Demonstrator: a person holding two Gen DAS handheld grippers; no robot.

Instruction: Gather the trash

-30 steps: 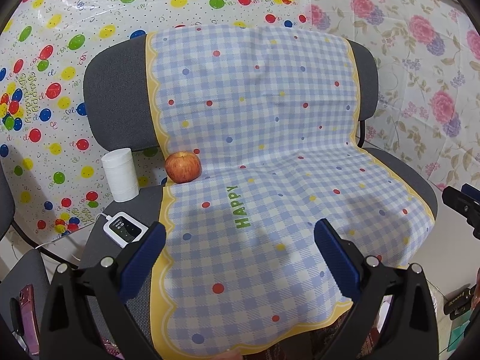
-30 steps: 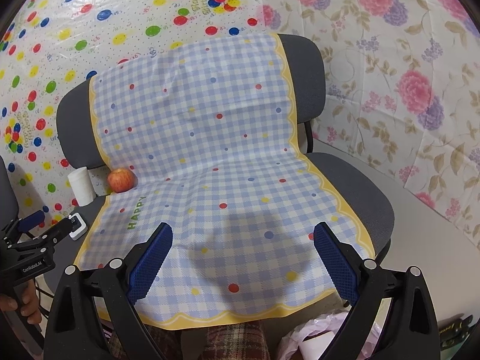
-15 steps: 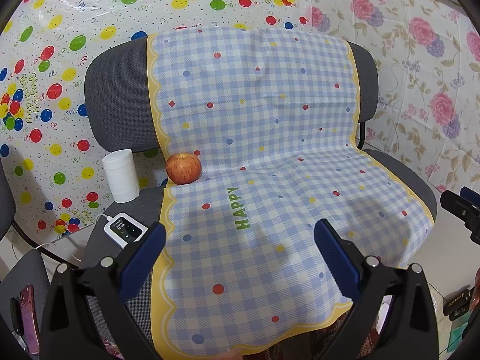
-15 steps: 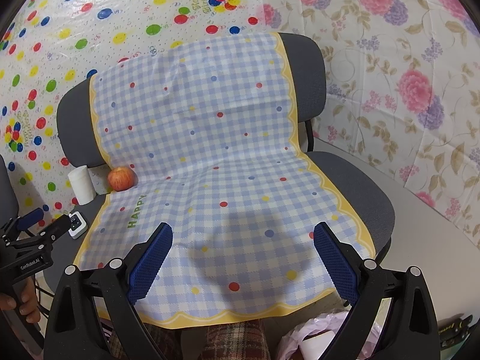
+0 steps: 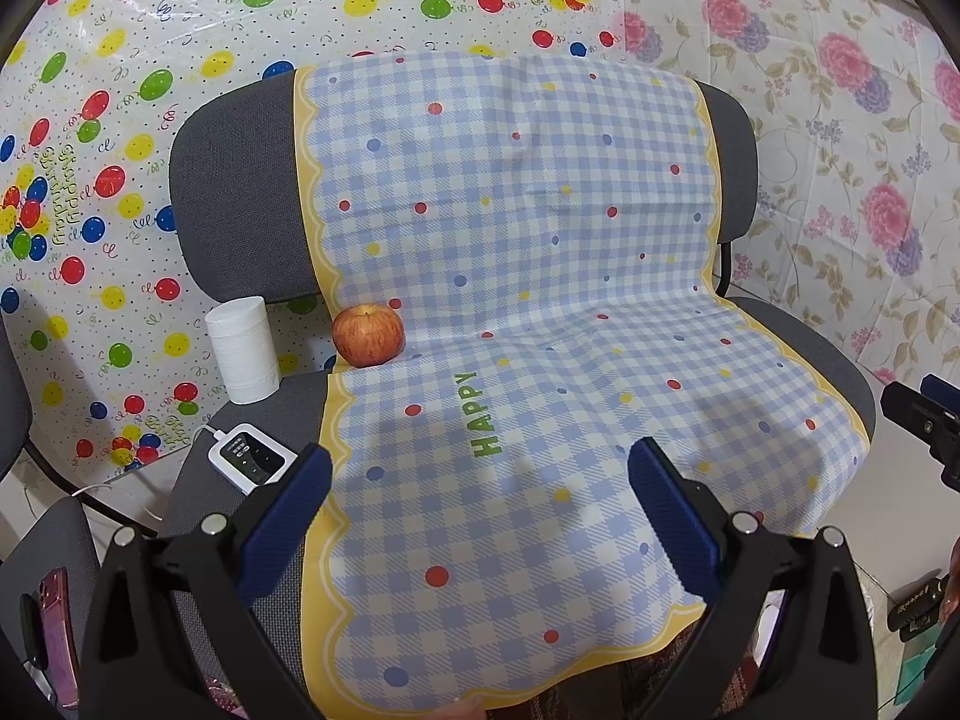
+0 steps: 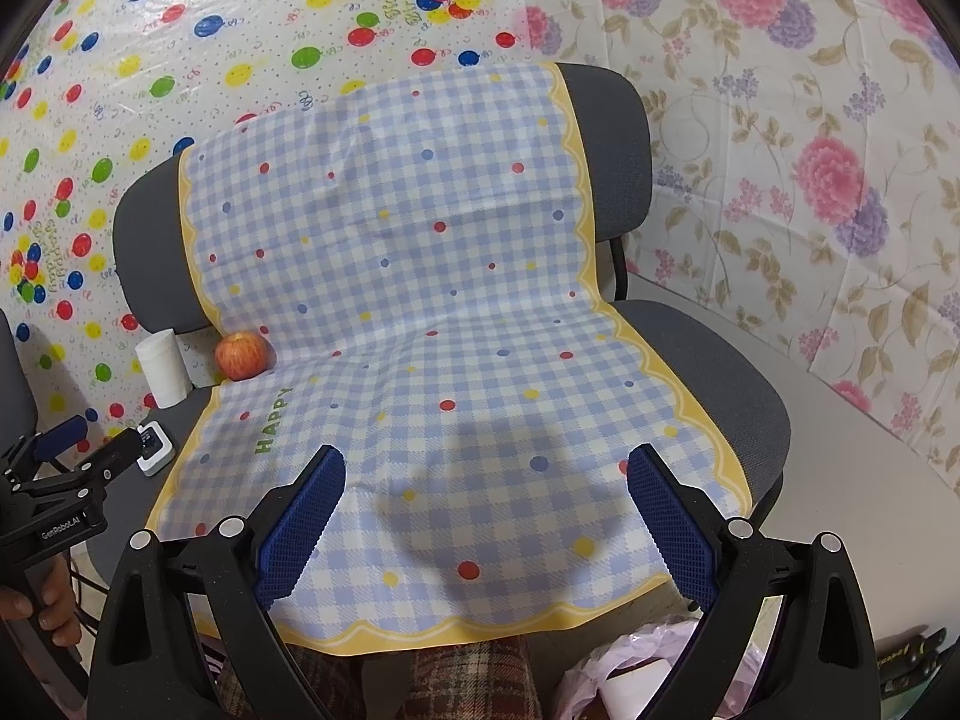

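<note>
Holding both tools wide apart over the chair, I see almost nothing changed over the last second: the left view has slid only a hair, the right view not at all, and nothing on the seat has shifted.

My left gripper (image 5: 480, 495) hangs with its blue pads spread and nothing between them, above the front of the checked cloth (image 5: 540, 360). My right gripper (image 6: 486, 495) is just as spread and just as empty, over the near right part of the same cloth.

Taking the cloth as my landmark: the apple (image 5: 367, 335) sits at its left edge, right in the crease where the seat meets the backrest. The white paper roll (image 5: 243, 349) stands upright just left of the apple, off the cloth, on the bare grey seat of the chair (image 5: 234, 192). The small white device (image 5: 252, 457) with its cable lies nearer me, off the cloth's left border. Below the cloth's front edge, in the right view, a pale pink plastic bag (image 6: 624, 666) gapes, which I take to be for the trash.

I can't pick out any obvious scrap on the cloth itself. That fits either a seat already cleared or one whose trash is the roll or apple, so this pause settles neither.
</note>
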